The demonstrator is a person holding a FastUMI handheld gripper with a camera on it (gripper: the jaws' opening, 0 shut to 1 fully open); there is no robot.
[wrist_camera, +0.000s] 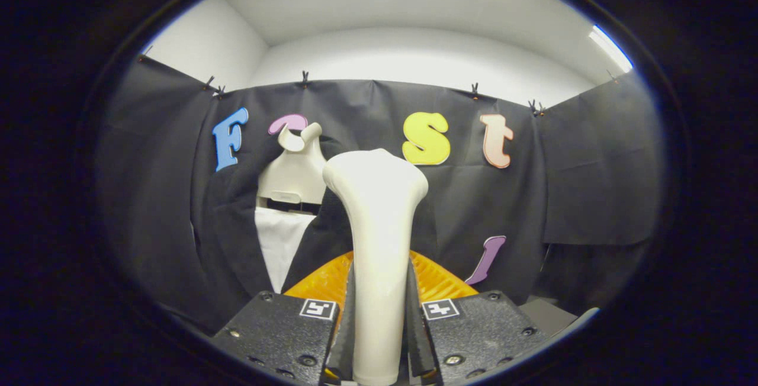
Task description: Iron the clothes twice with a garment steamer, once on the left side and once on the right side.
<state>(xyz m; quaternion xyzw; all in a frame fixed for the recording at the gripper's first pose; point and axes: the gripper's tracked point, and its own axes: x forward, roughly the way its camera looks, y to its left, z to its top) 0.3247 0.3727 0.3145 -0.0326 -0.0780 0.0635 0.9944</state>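
Gripper (379, 321) pinching our steamer (376, 220) handle | rigid, smooth, likely slippery, top-heavy | garment (278, 244) beyond fingers

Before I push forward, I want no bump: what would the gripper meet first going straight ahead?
The gripper, shut on the steamer, points at the dark jacket on the white hanger. The steamer's head would likely touch the jacket first, though depth is unclear.
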